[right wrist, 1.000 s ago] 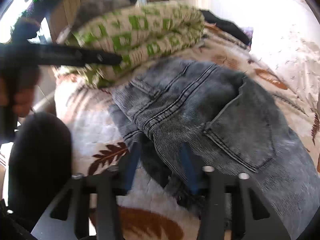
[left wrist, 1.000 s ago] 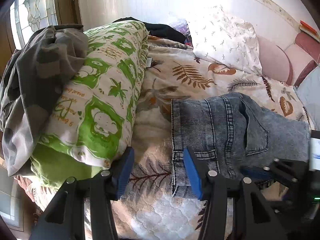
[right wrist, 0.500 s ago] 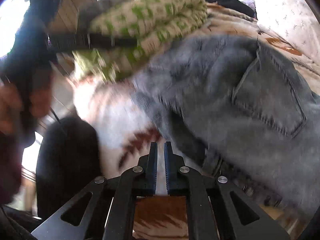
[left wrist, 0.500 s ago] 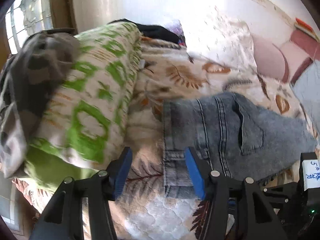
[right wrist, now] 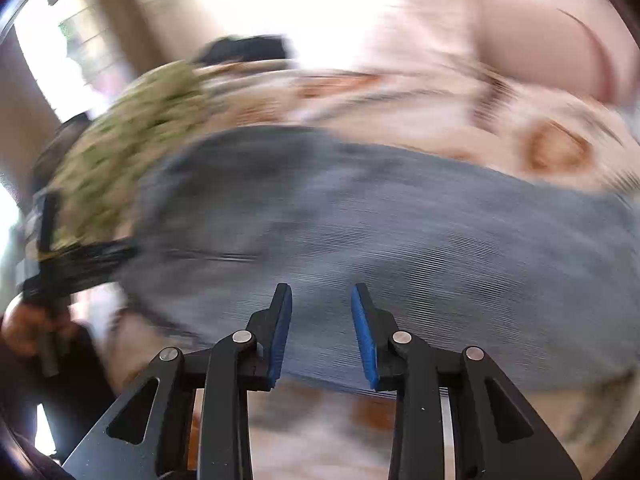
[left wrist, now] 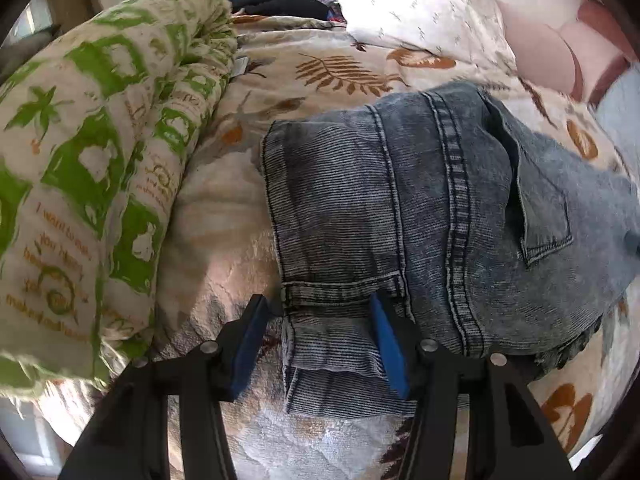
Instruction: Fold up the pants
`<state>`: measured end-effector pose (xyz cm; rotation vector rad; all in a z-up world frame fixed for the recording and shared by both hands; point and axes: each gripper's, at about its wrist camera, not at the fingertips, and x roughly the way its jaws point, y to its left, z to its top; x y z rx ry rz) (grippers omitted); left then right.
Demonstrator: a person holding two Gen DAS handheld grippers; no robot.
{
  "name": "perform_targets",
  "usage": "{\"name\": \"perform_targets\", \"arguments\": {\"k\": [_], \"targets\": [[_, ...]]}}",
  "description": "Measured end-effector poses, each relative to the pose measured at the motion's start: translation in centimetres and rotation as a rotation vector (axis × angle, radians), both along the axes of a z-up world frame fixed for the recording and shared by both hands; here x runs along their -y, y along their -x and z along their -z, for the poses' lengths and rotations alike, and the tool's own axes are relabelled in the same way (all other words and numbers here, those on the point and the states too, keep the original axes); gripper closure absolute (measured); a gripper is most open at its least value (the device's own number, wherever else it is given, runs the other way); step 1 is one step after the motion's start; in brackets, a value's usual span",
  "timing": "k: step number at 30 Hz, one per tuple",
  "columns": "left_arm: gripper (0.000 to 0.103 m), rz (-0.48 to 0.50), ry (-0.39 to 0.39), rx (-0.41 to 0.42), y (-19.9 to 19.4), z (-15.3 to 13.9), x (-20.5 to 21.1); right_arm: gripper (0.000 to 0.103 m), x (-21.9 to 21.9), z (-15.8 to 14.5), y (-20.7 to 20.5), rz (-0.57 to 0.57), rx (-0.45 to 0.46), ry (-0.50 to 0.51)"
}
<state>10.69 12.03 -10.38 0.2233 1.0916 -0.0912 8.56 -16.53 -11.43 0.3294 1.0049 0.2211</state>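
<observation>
Grey-blue denim — the pants (left wrist: 420, 220) lie already doubled into a thick bundle on the leaf-print bedspread (left wrist: 340, 68), just beside the green-patterned quilt (left wrist: 100, 152), which we take as our landmark. We judge the folding well along: layers are stacked, a back pocket faces up, yet a loose cuff end pokes out at the near edge, on the quilt's side, so some tidying or a last fold seems left.

Our left gripper (left wrist: 316, 340) hangs over that cuff with its jaws apart, cloth between them but not pinched. Our right gripper (right wrist: 322, 332) has just been opening; its jaws stand apart above the denim, farther from the quilt, gripping nothing.

The left view gives us sharp seams, pocket and cuff. The right view is smeared by motion, yet only there do we see the hand (right wrist: 28, 324) holding the other tool, near the quilt.
</observation>
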Motion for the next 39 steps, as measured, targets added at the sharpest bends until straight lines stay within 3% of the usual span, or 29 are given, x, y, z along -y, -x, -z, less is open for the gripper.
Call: {"name": "perform_targets", "arguments": {"k": [2, 3, 4, 8, 10, 13, 18, 20, 24, 29, 35, 37, 39], "targets": [[0.049, 0.017, -0.035, 0.002, 0.2, -0.4, 0.5, 0.067, 3.8, 1.0, 0.3, 0.099, -0.040, 0.018], [0.058, 0.035, -0.043, -0.004, 0.3, -0.7, 0.8, 0.067, 6.4, 1.3, 0.8, 0.160, -0.058, 0.011], [0.060, 0.045, -0.044, -0.009, 0.5, -1.1, 1.3, 0.066, 9.3, 1.3, 1.5, 0.235, -0.067, -0.006], [0.057, 0.042, -0.016, 0.056, 1.1, -4.3, 2.2, 0.048, 17.2, -0.3, 4.2, 0.443, -0.036, 0.000], [0.049, 0.042, 0.022, 0.104, 0.8, -6.0, 3.1, 0.047, 20.5, -1.2, 5.3, 0.518, -0.002, 0.018], [0.047, 0.033, 0.012, 0.147, -1.1, -6.2, 4.8, 0.047, 23.2, -0.7, 5.4, 0.555, 0.023, -0.047], [0.046, 0.013, -0.064, 0.025, -3.2, -0.5, 6.2, 0.047, 23.9, 3.8, 4.6, 0.528, -0.112, -0.159], [0.041, -0.001, -0.078, 0.051, -2.9, 0.5, 6.2, 0.048, 23.8, 4.4, 4.6, 0.487, -0.114, -0.142], [0.038, -0.057, -0.073, 0.025, -3.1, -0.7, 6.1, 0.046, 24.4, 3.6, 5.3, 0.458, -0.070, -0.202], [0.038, -0.020, -0.108, 0.085, -2.8, -2.6, 7.9, 0.045, 27.1, 1.1, 6.2, 0.525, 0.101, -0.360], [0.035, -0.038, -0.139, 0.046, -3.5, -0.7, 7.7, 0.044, 29.6, 3.5, 0.8, 0.560, 0.066, -0.565], [0.025, -0.077, -0.099, 0.040, -3.6, -0.4, 6.6, 0.043, 30.0, 5.2, -1.4, 0.586, 0.003, -0.562], [0.023, -0.097, -0.083, 0.036, -3.7, -0.4, 6.1, 0.042, 30.5, 6.3, -3.0, 0.604, -0.013, -0.548]]}}
